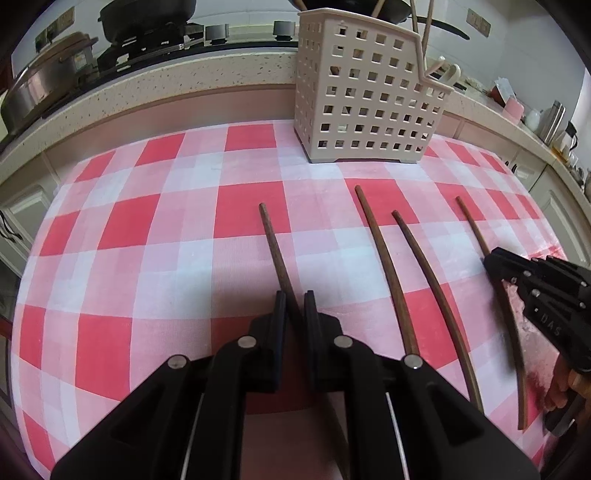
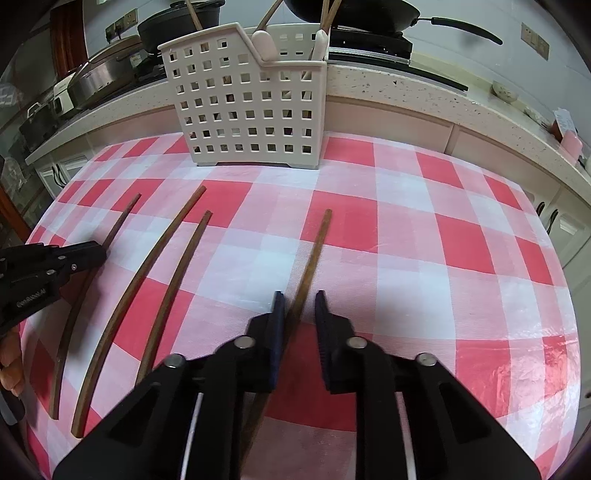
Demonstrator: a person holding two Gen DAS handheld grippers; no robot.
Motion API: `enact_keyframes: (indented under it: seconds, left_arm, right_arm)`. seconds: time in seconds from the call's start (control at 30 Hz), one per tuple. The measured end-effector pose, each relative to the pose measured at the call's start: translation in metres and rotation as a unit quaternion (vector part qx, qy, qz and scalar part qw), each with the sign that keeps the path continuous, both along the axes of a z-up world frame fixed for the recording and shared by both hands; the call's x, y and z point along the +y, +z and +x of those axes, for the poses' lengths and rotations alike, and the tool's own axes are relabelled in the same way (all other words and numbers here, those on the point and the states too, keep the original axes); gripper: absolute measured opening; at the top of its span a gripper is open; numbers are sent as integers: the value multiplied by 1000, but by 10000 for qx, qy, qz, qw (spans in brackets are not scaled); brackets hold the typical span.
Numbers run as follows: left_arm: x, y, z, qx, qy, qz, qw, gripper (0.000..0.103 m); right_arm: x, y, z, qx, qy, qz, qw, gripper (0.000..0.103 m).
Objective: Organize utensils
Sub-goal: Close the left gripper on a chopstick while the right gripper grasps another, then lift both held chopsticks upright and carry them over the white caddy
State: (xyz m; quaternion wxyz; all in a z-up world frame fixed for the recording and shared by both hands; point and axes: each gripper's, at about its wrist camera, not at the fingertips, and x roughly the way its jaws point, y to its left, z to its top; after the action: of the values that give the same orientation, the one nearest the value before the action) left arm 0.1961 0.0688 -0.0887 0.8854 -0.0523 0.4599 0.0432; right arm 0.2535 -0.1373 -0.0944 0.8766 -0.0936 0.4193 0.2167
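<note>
Table [image 1: 147, 258], rack [image 1: 362, 92] at far edge. We see all sticks lying near-to-far edge, tips twd rack. L gripper [image 1: 294, 306] clamps left stick [image 1: 273, 243]; R gripper [image 2: 300, 306] clamps right stick [image 2: 317, 243]; mid pair [image 1: 382, 258] lies free.

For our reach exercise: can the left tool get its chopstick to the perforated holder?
Probably yes: the left tool grips the chopstick, and only bare checked cloth lies between it and the holder.

The near end of the chopstick [image 2: 314, 254] was hidden beneath the right gripper [image 2: 300, 306]. Utensil handles [image 1: 424, 26] in the perforated holder [image 1: 364, 92] were cut off by the top edge. Countertop items [image 1: 554, 118] at far right were too small to identify.
</note>
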Motion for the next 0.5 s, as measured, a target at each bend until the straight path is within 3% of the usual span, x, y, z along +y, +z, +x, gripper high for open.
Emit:
enact_keyframes:
  seconds: [0.27, 0.5]
  left_arm:
    - [3, 5, -2, -3, 39, -109, 9999, 8]
    - [0, 43, -24, -423, 7, -24, 9991, 7]
  right_arm:
    - [-5, 4, 1, 37, 15, 157, 9999, 8]
    - [-14, 33, -13, -215, 45, 290, 9993, 8]
